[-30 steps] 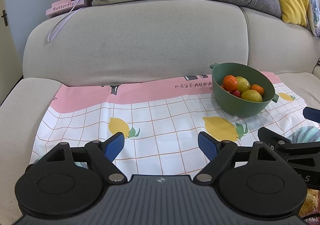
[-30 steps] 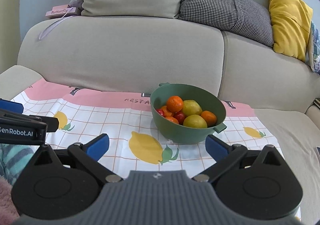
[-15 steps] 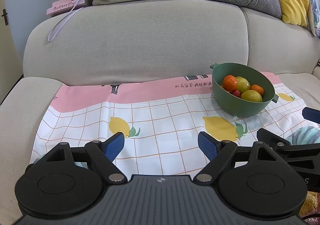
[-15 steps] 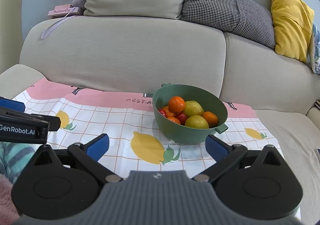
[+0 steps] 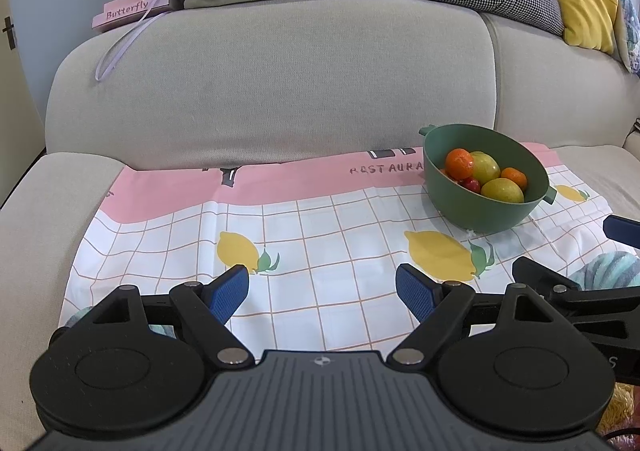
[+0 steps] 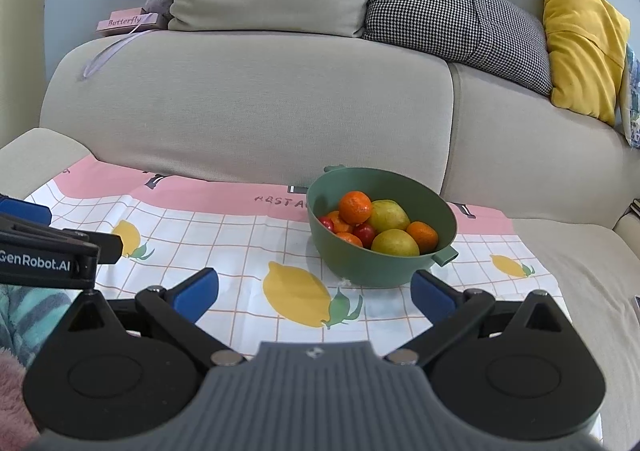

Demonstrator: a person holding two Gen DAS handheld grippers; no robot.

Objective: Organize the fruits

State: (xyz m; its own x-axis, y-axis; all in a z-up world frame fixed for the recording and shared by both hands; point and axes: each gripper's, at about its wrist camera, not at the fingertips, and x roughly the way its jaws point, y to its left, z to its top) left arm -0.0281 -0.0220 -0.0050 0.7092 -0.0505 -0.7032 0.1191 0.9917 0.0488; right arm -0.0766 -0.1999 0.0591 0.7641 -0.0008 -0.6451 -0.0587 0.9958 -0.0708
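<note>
Right gripper (image 6: 314,291) spread wide, nothing between the pads, low over the cloth (image 6: 240,251). Green bowl (image 6: 400,275) just beyond, at 12 o'clock, holding oranges, yellow-green fruits and small red ones, all of them inside. Left gripper (image 5: 322,293) equally wide, equally bare, bowl off at 2 o'clock. No loose fruit anywhere on the cloth. Fits either fruit gathered and done, or fruit waiting to be sorted out of the bowl. No telling which from here.
</note>
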